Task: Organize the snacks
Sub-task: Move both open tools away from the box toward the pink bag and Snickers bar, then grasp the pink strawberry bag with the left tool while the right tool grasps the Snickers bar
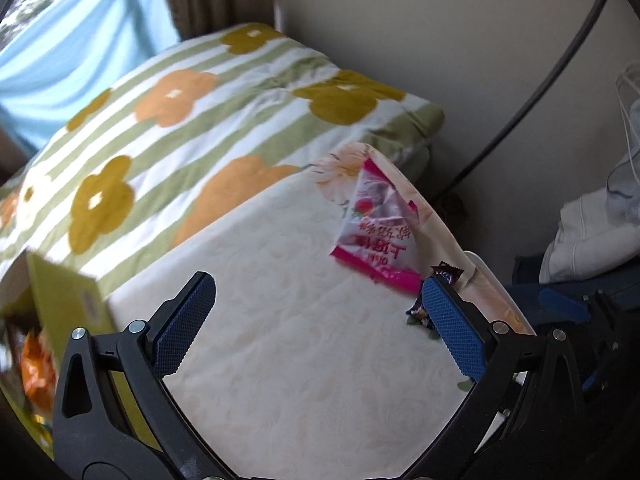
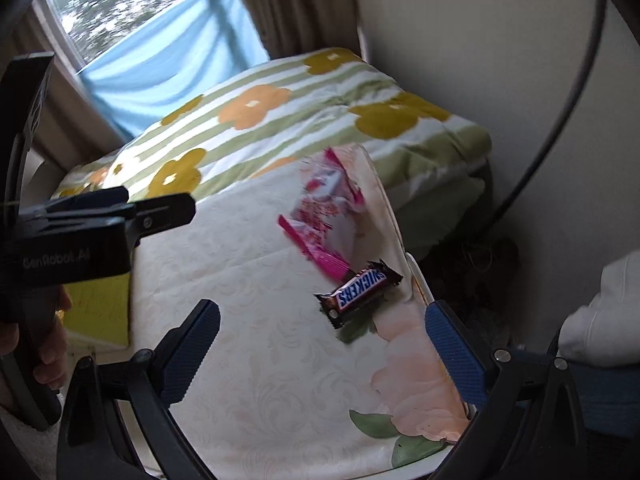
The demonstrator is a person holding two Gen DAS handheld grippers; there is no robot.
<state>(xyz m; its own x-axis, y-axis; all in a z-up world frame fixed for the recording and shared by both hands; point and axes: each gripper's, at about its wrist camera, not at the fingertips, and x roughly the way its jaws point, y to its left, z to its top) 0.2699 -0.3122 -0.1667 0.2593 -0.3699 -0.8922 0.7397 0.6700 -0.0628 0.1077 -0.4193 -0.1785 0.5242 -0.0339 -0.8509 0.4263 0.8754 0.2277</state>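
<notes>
While both grippers are hanging over the cream tablecloth (image 2: 256, 360), the right gripper (image 2: 324, 334) is gaping wide and empty, with the Snickers bar (image 2: 359, 293) lying ahead between its fingers. Just beyond it, the pink snack packet (image 1: 376, 232) is lying near the table's edge. The left gripper (image 1: 316, 320) is also spread wide, holding nothing. A yellow box (image 1: 68, 304) is sitting at left, seemingly holding orange packets, blurred.

Soft window daylight, motion blur, fisheye warping
</notes>
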